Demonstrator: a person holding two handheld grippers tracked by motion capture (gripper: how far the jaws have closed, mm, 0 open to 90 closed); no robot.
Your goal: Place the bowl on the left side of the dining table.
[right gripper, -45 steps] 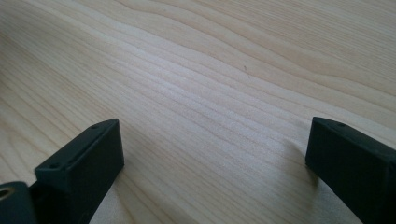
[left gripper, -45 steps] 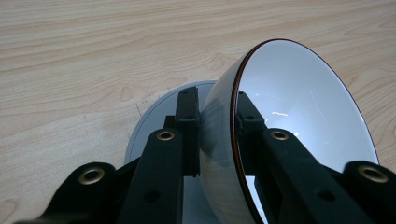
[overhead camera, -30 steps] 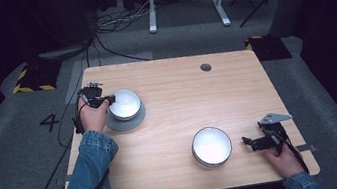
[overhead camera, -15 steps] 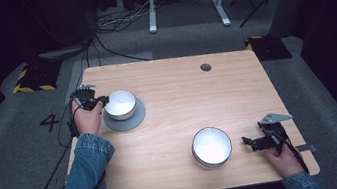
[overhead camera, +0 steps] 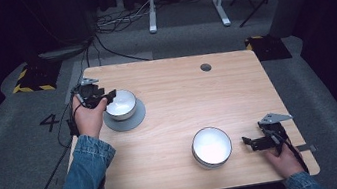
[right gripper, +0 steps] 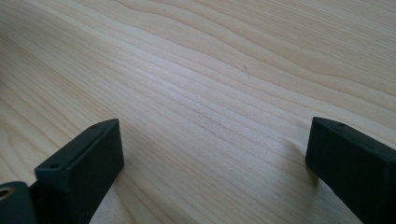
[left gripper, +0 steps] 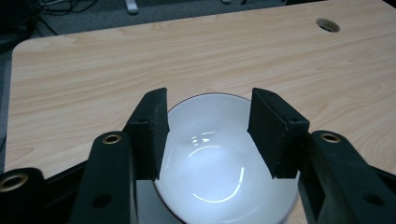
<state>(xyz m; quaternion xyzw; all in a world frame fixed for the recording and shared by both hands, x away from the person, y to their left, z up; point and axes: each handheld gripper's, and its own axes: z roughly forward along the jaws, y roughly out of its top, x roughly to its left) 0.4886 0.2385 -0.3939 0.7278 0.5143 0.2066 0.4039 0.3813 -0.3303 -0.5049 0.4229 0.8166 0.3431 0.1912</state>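
Note:
A white bowl (overhead camera: 121, 103) sits on a grey saucer (overhead camera: 136, 121) at the table's left side. My left gripper (overhead camera: 109, 96) is at the bowl's left rim. In the left gripper view that gripper (left gripper: 208, 126) hovers open just over the bowl (left gripper: 219, 177), with nothing pinched between its jaws. A second white bowl (overhead camera: 212, 147) stands near the front edge, right of centre. Just right of it my right gripper (overhead camera: 247, 142) rests low on the table. It (right gripper: 210, 154) is wide open, and bare wood lies between its jaws.
The wooden table (overhead camera: 183, 102) has a round cable hole (overhead camera: 206, 67) at the back right. The right hand is close to the front right corner. Cables (overhead camera: 108, 43) trail on the grey floor behind and to the left of the table.
The left hand and its gripper have shifted slightly to the left, and the bowl on the saucer sits a little further left. The right gripper has not moved.

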